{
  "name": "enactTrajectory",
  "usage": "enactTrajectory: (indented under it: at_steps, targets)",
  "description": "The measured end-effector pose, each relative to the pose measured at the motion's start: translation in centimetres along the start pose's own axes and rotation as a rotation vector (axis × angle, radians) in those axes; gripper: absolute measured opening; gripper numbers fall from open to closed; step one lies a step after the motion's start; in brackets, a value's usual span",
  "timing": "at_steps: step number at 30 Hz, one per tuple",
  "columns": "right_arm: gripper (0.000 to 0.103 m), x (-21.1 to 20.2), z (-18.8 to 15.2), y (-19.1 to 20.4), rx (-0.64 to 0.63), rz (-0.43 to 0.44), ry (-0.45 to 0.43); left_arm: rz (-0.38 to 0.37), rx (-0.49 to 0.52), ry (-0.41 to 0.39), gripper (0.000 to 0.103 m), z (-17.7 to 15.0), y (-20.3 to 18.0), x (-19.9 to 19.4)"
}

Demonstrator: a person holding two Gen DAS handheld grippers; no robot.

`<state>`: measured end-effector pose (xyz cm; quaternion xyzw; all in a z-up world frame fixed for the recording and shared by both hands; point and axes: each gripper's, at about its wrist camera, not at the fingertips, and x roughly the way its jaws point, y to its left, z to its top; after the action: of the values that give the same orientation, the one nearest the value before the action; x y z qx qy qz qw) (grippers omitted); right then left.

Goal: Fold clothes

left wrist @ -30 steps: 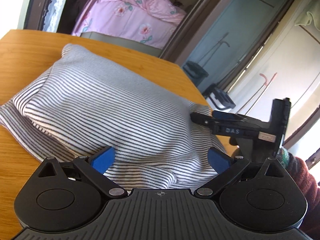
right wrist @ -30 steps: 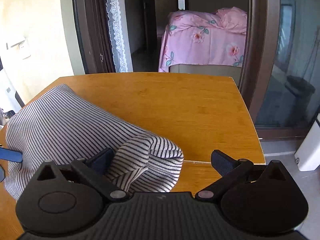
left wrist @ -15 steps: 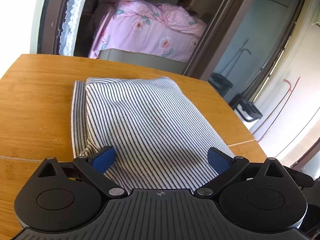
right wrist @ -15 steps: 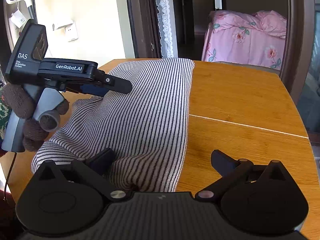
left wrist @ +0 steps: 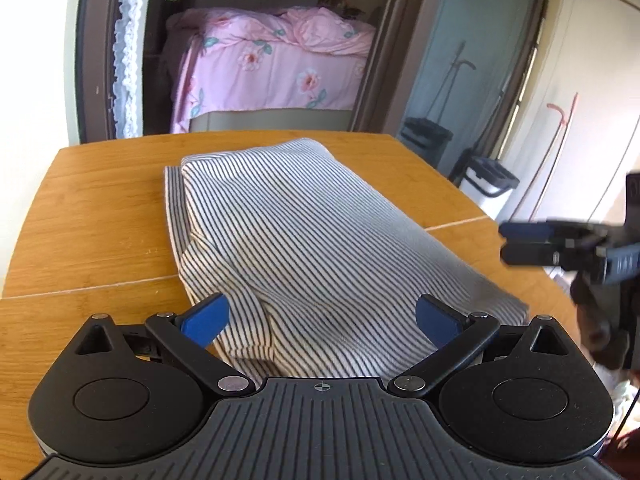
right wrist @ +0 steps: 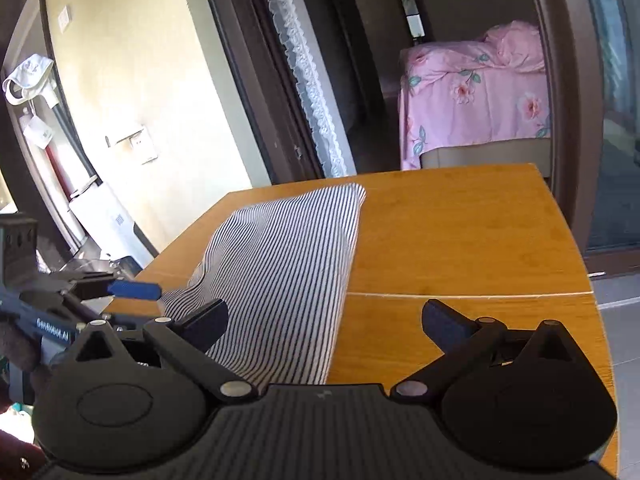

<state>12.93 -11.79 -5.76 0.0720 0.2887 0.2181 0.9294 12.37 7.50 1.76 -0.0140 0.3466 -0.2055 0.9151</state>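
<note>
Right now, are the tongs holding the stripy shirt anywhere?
No. Both tongs are open and holding nothing: the left tongs and right tongs are spread wide above the striped garment on the table.

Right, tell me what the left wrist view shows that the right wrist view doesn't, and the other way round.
Only the left wrist view shows the black bin, the white bin and the pink-handled pole past the table's right side, plus the right gripper from the side.

Only the right wrist view shows the wall switch, a hanging white bag and the left gripper from the side.

Both show the striped garment folded on the wooden table, the lace curtain and the pink floral bedding.
</note>
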Motion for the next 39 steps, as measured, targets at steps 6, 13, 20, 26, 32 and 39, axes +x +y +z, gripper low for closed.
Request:
enactTrajectory:
  at_steps: [6,13,20,26,32,39]
  targets:
    - [0.103,1.7,-1.9,1.4,-0.186,-0.113,0.1,0.032,0.137,0.027,0.103,-2.0,-2.1,0.1]
    - [0.103,1.4,-4.0,2.5,-0.299,-0.206,0.126,0.068,0.094,0.043,0.103,-2.8,-1.4,0.8]
    - [0.079,0.2,-1.7,4.3,-0.327,-0.143,0.046,0.124,0.132,0.019,0.103,-3.3,-2.1,0.3]
    - [0.064,2.3,-3.4,5.5,-0.395,-0.138,0.111,0.138,0.149,0.009,0.103,-3.4,-2.6,0.1]
    - [0.064,1.5,-3.1,5.9,-0.455,-0.174,0.131,0.132,0.141,0.007,0.103,-3.5,-2.2,0.0]
    - [0.077,-1.2,-3.4,10.3,-0.581,0.021,0.056,0.145,0.127,0.01,0.103,-3.9,-1.3,-0.8]
